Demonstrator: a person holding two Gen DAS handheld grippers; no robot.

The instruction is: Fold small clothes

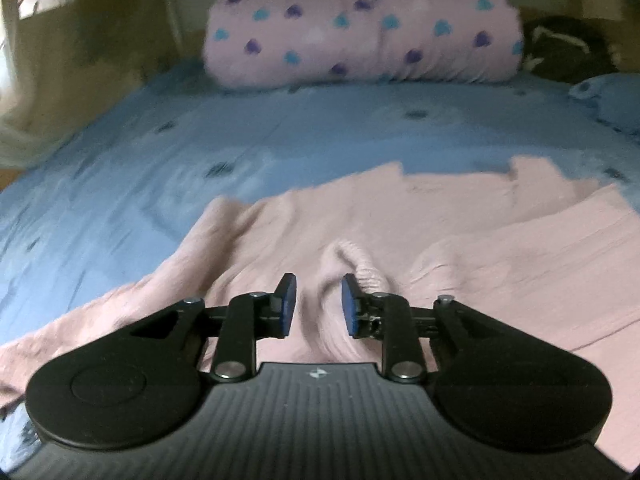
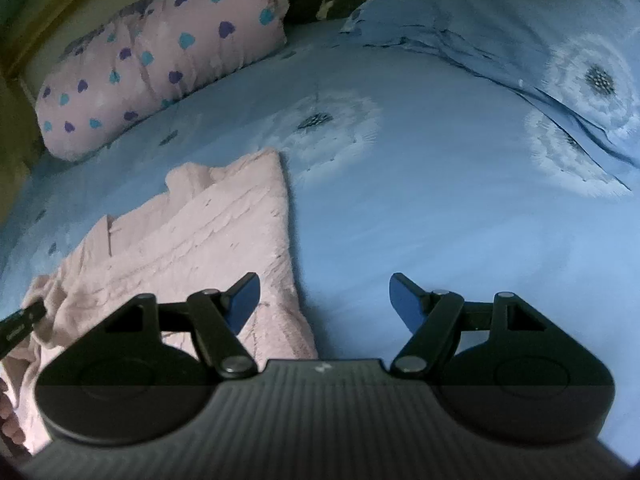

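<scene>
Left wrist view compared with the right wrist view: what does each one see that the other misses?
Only the left wrist view shows a bunched fold of the pink garment rising between the left gripper fingers. Only the right wrist view shows the right gripper standing open over bare blue sheet, and the dandelion-print pillow. Both show the garment, the sheet and the heart-print bolster.
</scene>
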